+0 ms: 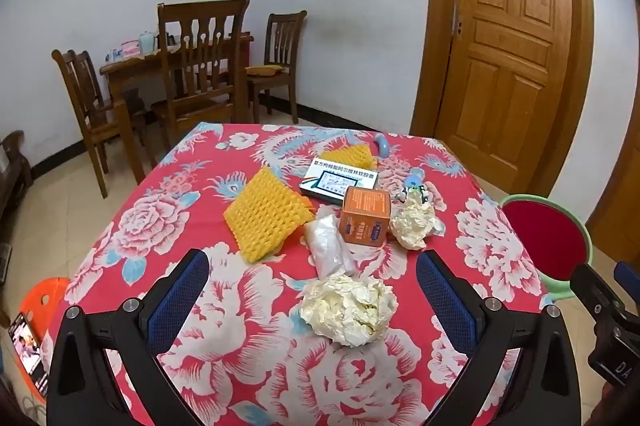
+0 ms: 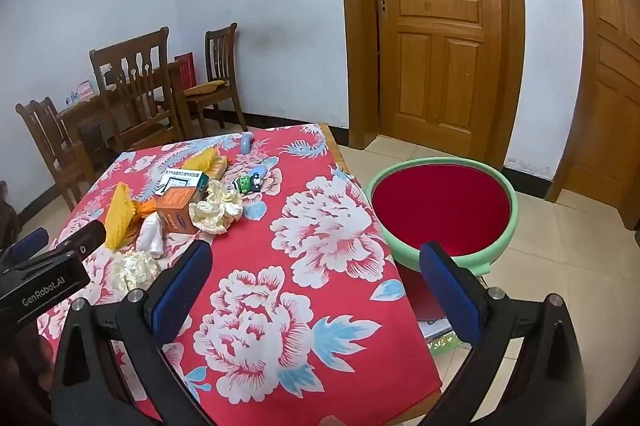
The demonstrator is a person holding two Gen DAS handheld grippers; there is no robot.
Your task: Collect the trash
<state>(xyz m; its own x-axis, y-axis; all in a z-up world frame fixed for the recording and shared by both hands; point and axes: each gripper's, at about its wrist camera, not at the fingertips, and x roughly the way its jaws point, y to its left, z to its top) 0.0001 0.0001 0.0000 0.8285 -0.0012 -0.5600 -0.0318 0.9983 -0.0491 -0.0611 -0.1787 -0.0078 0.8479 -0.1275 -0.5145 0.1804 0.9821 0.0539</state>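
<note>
A crumpled cream paper ball (image 1: 347,308) lies on the red flowered tablecloth (image 1: 248,358), just ahead of my left gripper (image 1: 312,290), which stands open and empty above the cloth. Behind it lie a clear plastic bag (image 1: 327,250), an orange box (image 1: 366,215), a second paper ball (image 1: 414,222), two yellow foam nets (image 1: 266,212) and a white medicine box (image 1: 340,178). My right gripper (image 2: 316,270) is open and empty over the table's right edge. To its right stands a green basin with a red inside (image 2: 440,206).
A small toy (image 2: 248,182) and a blue object (image 2: 246,142) lie further back on the cloth. Wooden chairs (image 1: 200,66) and a table stand behind; a wooden door (image 1: 508,38) is at the right. An orange stool (image 1: 38,306) with a phone sits at lower left.
</note>
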